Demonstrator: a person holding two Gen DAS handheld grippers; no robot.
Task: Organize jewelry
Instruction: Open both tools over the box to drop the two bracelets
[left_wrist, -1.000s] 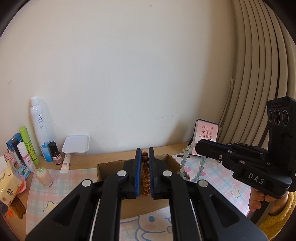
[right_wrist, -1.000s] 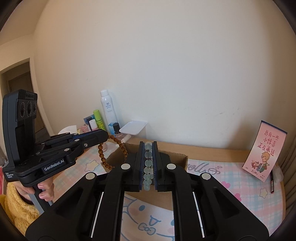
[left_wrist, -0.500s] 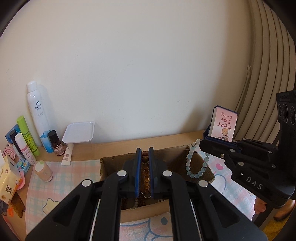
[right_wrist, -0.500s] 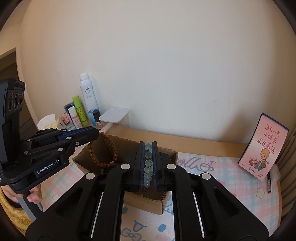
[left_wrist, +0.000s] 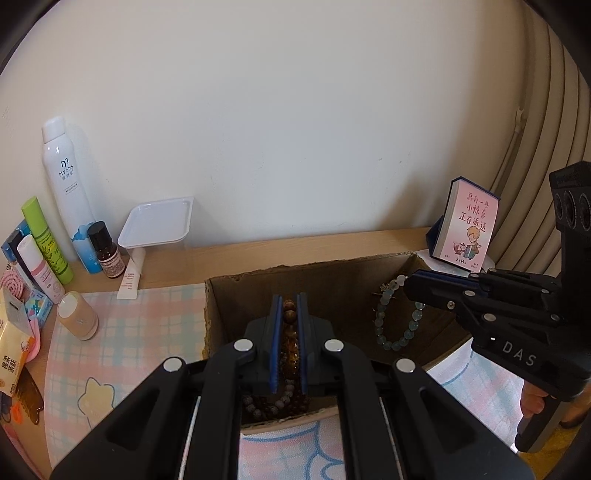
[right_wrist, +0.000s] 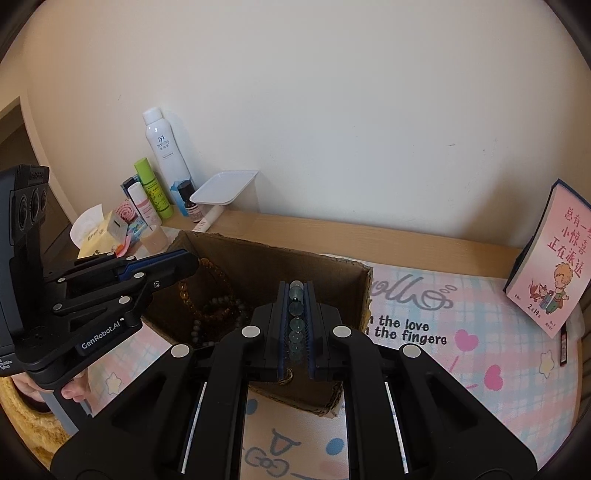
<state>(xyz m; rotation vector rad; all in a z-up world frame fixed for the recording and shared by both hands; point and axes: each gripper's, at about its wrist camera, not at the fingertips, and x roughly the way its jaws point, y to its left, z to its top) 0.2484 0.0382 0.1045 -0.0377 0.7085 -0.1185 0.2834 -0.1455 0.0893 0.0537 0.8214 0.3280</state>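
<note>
With the left gripper (left_wrist: 287, 314) clamped on the amber-brown bead bracelet (left_wrist: 289, 334) and the right gripper (right_wrist: 296, 295) pinching the pale aqua bead bracelet (right_wrist: 296, 317) over the open brown cardboard box (right_wrist: 258, 266), an early release near its right wall could drop beads outside.

A tall white spray can (left_wrist: 64, 184) stands at the wall beside a green tube (left_wrist: 46, 240) and a small brown bottle (left_wrist: 107, 249). A white tray (left_wrist: 157, 221) leans there, a beige jar (left_wrist: 77, 315) sits on the checked mat (left_wrist: 147, 332), and a pink calendar (left_wrist: 469, 230) stands far right

"MYONS" on spray bottle (left_wrist: 64, 184)
</note>
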